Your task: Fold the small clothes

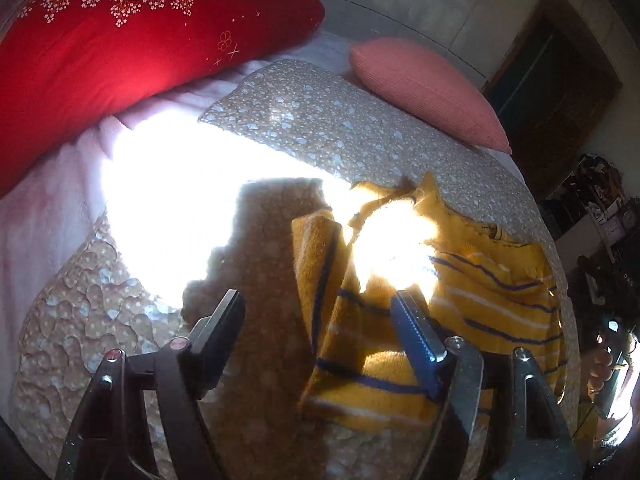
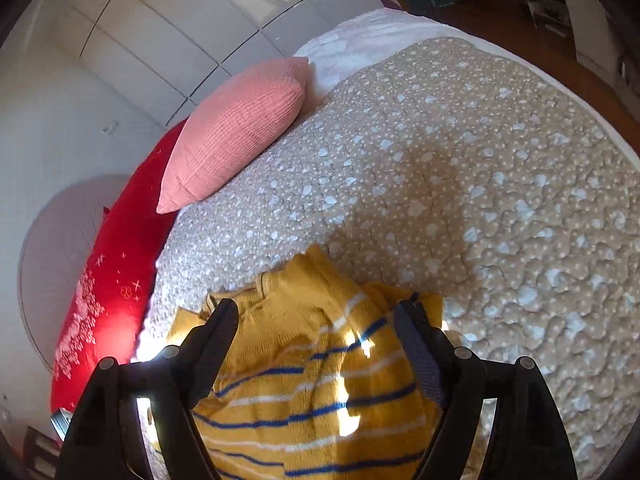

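On quilt [image 2: 480,160]: striped sweater [image 2: 304,380] partly glare-hidden; both hand-held grippers [image 1: 316,300] [image 2: 316,312] spread apart, empty.

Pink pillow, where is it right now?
The pink pillow lies at the head of the bed on the beige quilt, beside the red pillow.

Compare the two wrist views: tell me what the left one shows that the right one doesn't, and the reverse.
Only the left wrist view shows a blown-out sun patch on the quilt and cluttered shelves.

Only the right wrist view shows the sweater's collar unglared and the quilt's far edge.

Both show the yellow striped sweater, red pillow, pink pillow and open jaws.
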A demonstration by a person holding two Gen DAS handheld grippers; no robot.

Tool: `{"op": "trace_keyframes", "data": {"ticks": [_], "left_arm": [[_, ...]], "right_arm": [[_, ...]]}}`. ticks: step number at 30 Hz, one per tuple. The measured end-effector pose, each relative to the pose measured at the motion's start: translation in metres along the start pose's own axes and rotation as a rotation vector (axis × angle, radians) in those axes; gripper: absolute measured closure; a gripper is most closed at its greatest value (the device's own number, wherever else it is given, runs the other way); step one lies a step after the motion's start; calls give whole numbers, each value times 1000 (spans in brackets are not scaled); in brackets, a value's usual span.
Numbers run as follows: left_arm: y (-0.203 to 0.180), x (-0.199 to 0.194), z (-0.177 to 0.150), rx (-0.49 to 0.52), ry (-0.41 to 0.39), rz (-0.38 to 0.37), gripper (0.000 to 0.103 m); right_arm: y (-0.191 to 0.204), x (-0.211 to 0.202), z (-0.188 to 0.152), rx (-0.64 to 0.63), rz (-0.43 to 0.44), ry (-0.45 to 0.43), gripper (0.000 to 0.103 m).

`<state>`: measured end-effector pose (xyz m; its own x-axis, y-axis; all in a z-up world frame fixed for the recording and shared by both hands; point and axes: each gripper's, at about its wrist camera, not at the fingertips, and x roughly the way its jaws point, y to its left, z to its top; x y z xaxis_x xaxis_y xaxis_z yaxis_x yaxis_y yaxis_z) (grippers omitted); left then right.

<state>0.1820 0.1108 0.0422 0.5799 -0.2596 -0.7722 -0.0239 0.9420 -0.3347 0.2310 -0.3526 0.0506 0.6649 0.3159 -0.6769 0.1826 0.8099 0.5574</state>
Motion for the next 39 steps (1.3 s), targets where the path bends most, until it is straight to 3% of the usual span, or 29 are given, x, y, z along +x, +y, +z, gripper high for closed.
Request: {"op": "trace_keyframes", "data": {"ticks": [5,6,7,8,11,12,13,14,15,16,17,20,22,24,30,33,36,39], "left_arm": [[8,9,-27,44,31,-98,29],[7,11,-30,74,41,-116,40],[6,13,-31,105,59,-130,68],[5,16,-31,122,81,-147,80],[14,16,-24,87,39,-109,88],[18,13,-22,75,14,-76,96],[23,9,-19,66,-7,-45,96],[28,2,-17,55,-37,-2,98],[34,-5,-14,48,-82,97,103],[41,-11,-12,40,-129,179,103],[51,-17,-10,23,-155,198,103],[80,-26,-7,-41,-141,89,99],[88,-28,-8,-65,-155,95,80],[93,-27,-9,-82,-168,104,63],[96,-23,-6,-104,-169,58,56],[90,-23,-8,-75,-169,47,52],[84,-19,-9,-57,-152,36,51],[76,-10,-10,-38,-103,-25,51]], "right_arm": [[40,-5,-26,-115,-20,53,19],[50,0,-31,-133,-15,69,19],[61,6,-35,-149,-7,85,19],[72,12,-40,-162,3,101,19],[110,36,-55,-206,29,148,19],[125,45,-60,-232,38,164,19],[140,54,-65,-263,46,182,19],[156,64,-69,-295,52,201,19],[171,74,-73,-322,56,217,19],[184,84,-76,-346,54,228,19],[197,94,-78,-368,46,234,19],[225,127,-83,-430,-4,256,27],[238,151,-86,-460,-47,280,56],[248,175,-90,-481,-72,315,74],[290,228,-102,-568,-146,331,74],[303,236,-108,-622,-171,338,54],[304,213,-102,-641,-123,317,54],[277,164,-89,-548,-44,275,53]]}}
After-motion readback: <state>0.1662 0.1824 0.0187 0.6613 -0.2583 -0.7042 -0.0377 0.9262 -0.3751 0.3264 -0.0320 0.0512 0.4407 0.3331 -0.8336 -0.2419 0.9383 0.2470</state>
